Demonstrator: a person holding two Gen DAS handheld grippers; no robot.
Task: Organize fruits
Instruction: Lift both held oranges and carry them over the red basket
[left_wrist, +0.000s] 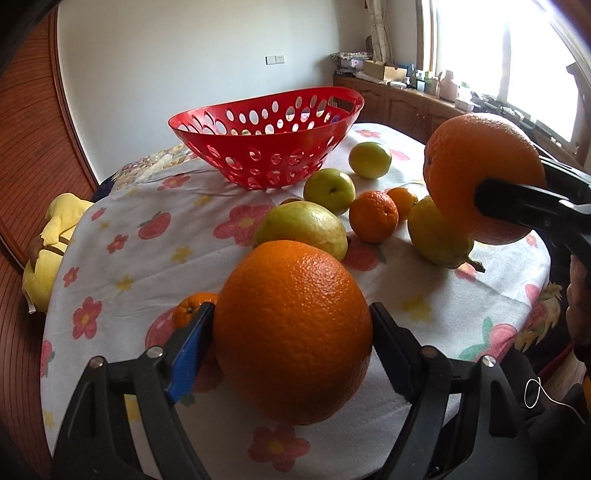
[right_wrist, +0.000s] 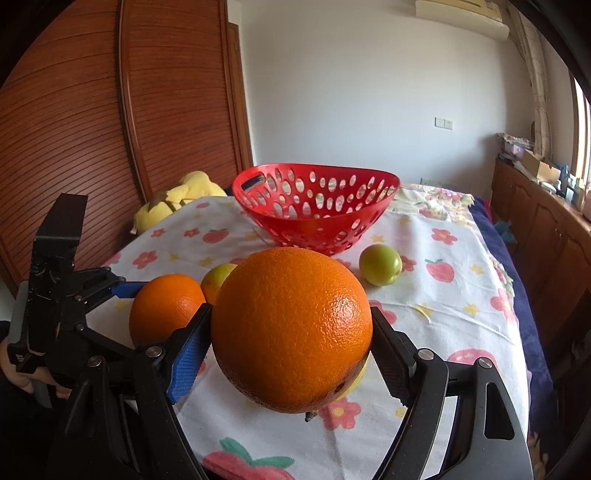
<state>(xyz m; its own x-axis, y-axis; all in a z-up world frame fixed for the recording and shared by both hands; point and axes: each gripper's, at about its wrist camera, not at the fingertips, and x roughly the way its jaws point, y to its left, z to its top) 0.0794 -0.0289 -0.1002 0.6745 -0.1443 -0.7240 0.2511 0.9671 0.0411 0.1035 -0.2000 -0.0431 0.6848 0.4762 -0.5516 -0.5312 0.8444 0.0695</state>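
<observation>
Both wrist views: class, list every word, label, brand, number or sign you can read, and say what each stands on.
None can be read in either view.
White wall plate: no legible marking.
Boxes and bottles on the wooden sideboard: any labels too small and blurred.
Left gripper: pale marks on its black body, too small to read.
Large oranges, red basket, floral cloth: pictures only, no text.

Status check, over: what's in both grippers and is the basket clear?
Left gripper shut on a big orange. Right gripper shut on another orange, lifted. Red basket looks empty, path unobstructed; other fruit on cloth.
</observation>
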